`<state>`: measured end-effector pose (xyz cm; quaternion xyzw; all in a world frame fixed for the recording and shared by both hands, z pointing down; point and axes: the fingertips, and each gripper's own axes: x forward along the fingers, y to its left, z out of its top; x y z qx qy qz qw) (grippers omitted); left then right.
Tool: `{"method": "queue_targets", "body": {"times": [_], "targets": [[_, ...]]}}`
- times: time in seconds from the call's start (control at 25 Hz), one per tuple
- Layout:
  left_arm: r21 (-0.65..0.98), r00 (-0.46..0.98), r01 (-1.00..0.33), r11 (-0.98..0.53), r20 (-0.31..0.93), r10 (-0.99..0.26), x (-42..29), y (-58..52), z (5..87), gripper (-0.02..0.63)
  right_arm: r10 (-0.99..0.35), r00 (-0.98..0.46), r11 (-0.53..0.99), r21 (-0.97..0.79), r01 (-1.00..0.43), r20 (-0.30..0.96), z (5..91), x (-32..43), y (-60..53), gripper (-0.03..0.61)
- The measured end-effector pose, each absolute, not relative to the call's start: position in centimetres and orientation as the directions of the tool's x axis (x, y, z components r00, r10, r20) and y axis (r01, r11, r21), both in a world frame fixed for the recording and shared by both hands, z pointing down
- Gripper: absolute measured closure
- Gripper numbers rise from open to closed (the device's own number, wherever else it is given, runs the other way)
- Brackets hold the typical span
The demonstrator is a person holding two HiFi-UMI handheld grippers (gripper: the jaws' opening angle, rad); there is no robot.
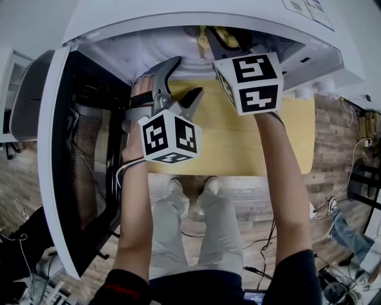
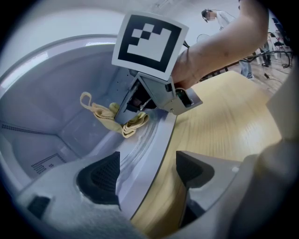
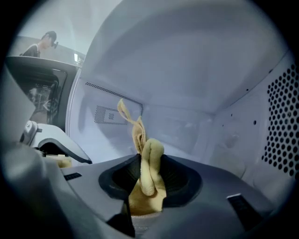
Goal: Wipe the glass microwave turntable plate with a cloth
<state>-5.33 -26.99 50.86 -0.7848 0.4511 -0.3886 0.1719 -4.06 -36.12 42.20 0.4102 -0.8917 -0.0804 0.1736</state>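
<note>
The right gripper (image 2: 127, 122) is inside the microwave (image 1: 178, 18) and pinches the yellow cloth (image 2: 106, 115) tight. The glass plate (image 2: 138, 148) lies flat on the microwave floor, right under the cloth, and the cloth's low end seems to touch it. The left gripper (image 2: 147, 170) sits at the plate's front edge, jaws spread, holding nothing. The right gripper is nearer, so I think it does the wiping.

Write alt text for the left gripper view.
The right gripper, under its marker cube, holds a yellow cloth inside the white microwave. In the foreground the left gripper is open and empty, over the microwave's front edge and the wooden table.
</note>
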Motion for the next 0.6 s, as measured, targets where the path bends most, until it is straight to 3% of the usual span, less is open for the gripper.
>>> {"method": "queue_targets", "body": {"times": [0.6], "targets": [[-0.618, 0.274, -0.587, -0.523, 0.456, -0.847, -5.69, -27.21, 50.89, 0.242, -0.714, -0.636, 0.699, 0.328, -0.635, 0.291, 42.83, -4.94, -35.16, 0.448]]}}
